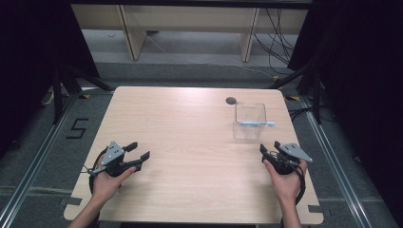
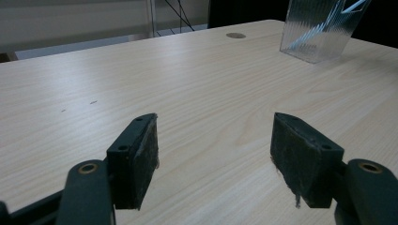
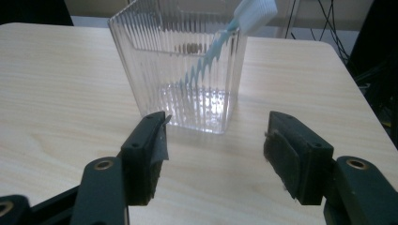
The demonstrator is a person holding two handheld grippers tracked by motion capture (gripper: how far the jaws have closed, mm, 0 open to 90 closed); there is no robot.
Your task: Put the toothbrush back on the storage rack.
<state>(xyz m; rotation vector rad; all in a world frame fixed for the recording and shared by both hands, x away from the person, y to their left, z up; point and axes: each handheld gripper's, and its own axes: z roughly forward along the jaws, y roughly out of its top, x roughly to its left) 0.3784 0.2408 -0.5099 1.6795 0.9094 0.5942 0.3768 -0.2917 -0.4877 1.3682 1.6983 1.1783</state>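
1. Bench (image 1: 190,142): pale wood-grain top, with a small dark round disc (image 1: 231,100) near its far edge.
2. Clear ribbed cup (image 1: 249,121): stands upright on the far right part of the bench, just in front of the disc.
3. Toothbrush (image 1: 256,124): light blue handle and white head; it leans inside the cup, with the head poking above the rim.
4. Your left gripper (image 1: 141,151): rests at the near left of the bench, its jaws spread and holding nothing.
5. Your right gripper (image 1: 270,148): rests at the near right, close to the cup, its jaws spread and empty.
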